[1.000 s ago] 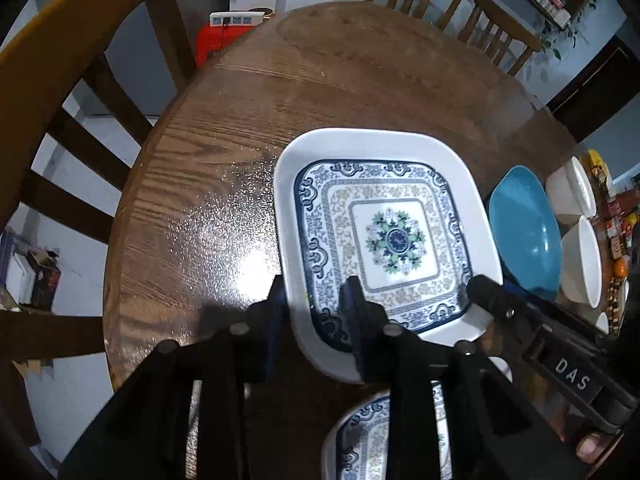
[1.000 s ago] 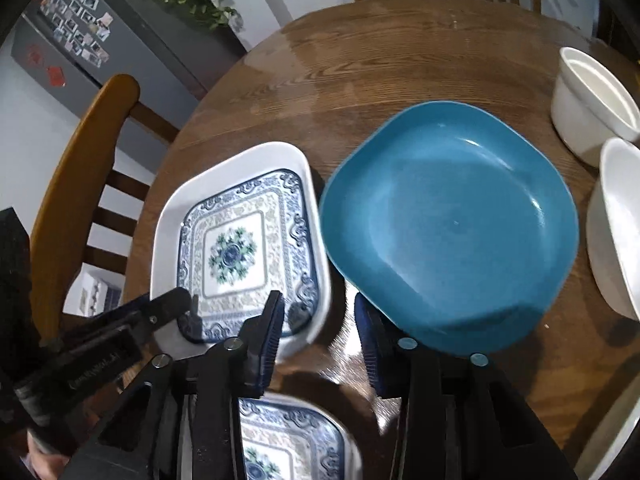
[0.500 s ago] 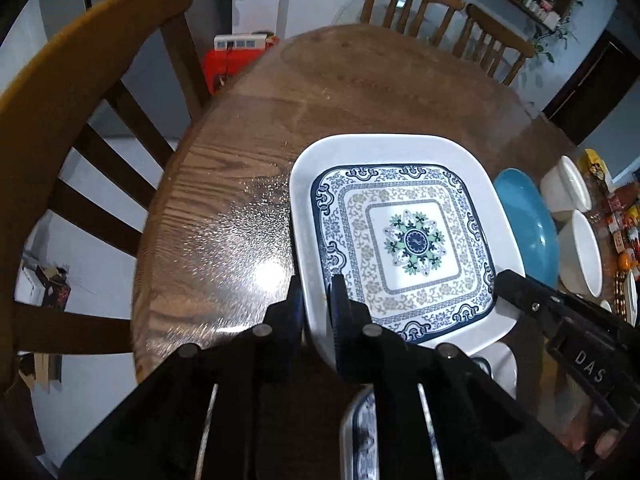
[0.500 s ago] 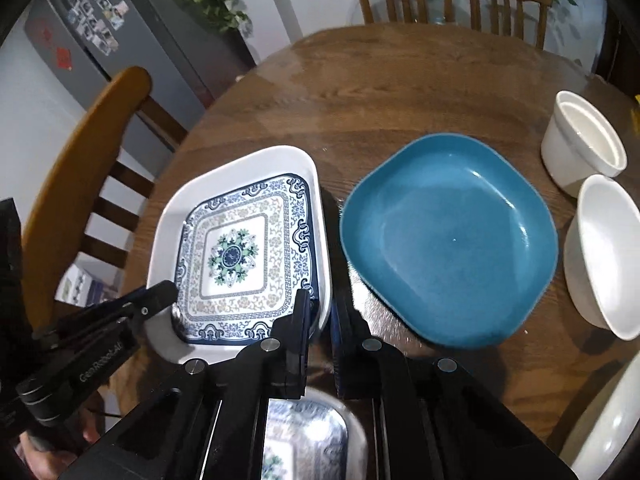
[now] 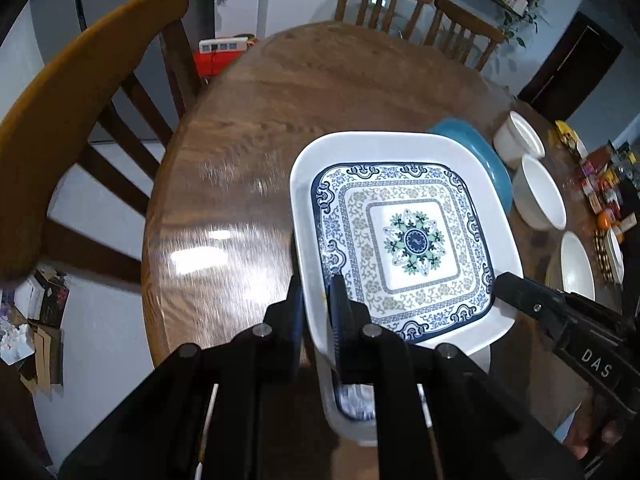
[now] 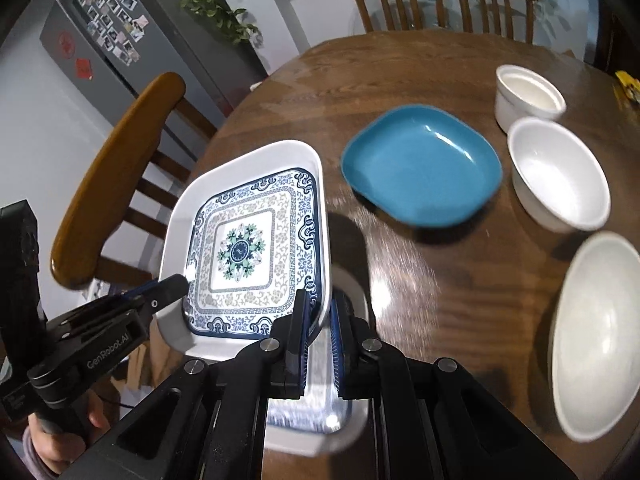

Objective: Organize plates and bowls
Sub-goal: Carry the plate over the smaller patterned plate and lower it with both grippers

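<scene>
White plate [image 5: 404, 240] with blue floral pattern, teal plate [image 6: 420, 166], white bowls [image 6: 558, 174]

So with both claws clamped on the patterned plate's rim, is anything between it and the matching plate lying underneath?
Nothing visible. The patterned plate hangs tilted between the left claw and right claw, directly above the matching plate on the table. The blue plate and white bowls sit well aside.

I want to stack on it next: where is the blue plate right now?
In the right wrist view, the blue plate lies on the table, between the patterned plate on its left and two white bowls on its right.
</scene>
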`<state>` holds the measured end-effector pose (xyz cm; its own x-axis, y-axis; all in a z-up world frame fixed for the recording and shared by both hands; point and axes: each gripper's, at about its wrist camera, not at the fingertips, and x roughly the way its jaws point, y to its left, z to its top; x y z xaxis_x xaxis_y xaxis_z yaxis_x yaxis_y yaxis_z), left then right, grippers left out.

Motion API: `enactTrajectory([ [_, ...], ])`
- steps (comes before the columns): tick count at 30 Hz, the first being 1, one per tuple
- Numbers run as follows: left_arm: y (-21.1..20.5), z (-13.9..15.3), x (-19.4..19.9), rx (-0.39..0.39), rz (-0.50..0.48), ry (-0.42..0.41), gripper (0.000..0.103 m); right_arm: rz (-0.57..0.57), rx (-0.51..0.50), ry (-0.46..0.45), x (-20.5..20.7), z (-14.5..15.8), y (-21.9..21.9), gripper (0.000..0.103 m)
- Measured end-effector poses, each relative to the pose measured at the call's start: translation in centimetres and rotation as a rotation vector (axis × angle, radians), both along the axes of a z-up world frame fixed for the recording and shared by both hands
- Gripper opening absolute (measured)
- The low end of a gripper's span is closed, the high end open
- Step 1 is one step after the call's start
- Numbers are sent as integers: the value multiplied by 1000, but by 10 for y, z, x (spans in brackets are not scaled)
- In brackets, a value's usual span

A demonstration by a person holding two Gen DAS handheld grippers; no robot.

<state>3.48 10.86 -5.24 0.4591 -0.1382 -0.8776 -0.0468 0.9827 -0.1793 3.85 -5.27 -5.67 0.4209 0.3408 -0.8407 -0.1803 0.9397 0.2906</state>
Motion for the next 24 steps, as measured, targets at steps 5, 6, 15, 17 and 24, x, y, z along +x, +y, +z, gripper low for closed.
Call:
enactTrajectory([
  [5,-6,-6,-22,10,-30,29,10,-2,4,42,-23,-13,-3,12],
  [6,-7,-7,-25,15,-36,32,10,0,7,51,-27,-15,-3,12],
  [15,-22,-27,-38,67,-73,63,11,-19,-6,94,-46,-34,-8,12],
  [17,-22,-29,-38,59,-70,73,11,-23,-22,87,-45,-33,-6,12],
  [24,-23,-31,-36,75,-65,65,11,-22,-66,67,-52,-31,-3,14],
])
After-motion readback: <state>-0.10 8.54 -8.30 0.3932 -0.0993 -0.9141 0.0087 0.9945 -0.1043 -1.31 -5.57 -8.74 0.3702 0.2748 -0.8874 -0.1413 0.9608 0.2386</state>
